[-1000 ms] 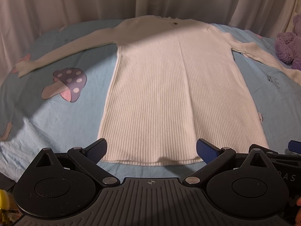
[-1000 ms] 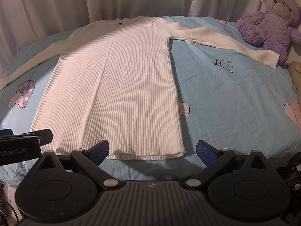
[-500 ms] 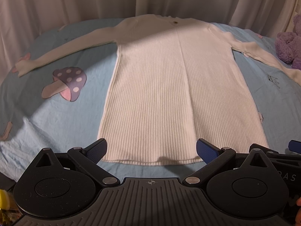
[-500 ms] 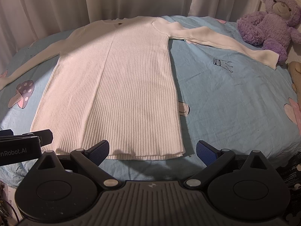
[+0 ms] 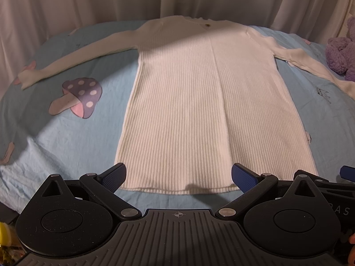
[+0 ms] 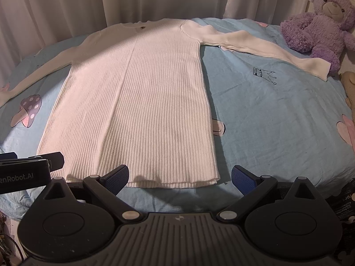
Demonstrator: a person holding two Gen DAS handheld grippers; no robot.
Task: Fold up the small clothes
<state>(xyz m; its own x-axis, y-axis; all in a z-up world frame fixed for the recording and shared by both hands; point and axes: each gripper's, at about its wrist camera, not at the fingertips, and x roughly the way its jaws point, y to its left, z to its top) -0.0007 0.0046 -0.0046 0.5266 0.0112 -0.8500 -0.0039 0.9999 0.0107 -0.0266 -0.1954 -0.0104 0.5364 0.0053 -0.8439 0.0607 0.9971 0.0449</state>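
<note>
A white ribbed long-sleeved sweater (image 5: 199, 102) lies flat on the blue bedsheet, neck at the far side, both sleeves spread out; it also shows in the right wrist view (image 6: 137, 97). My left gripper (image 5: 178, 176) is open and empty, hovering just before the hem. My right gripper (image 6: 180, 177) is open and empty, before the hem's right part. The right sleeve cuff (image 6: 319, 67) lies near the teddy bear. The left sleeve cuff (image 5: 27, 77) lies at the far left.
A purple teddy bear (image 6: 319, 28) sits at the far right of the bed. The blue sheet (image 6: 277, 110) has mushroom (image 5: 77, 97) and crown prints. White curtains (image 5: 111, 0) hang behind. The left gripper's body (image 6: 26, 173) shows at the right view's left edge.
</note>
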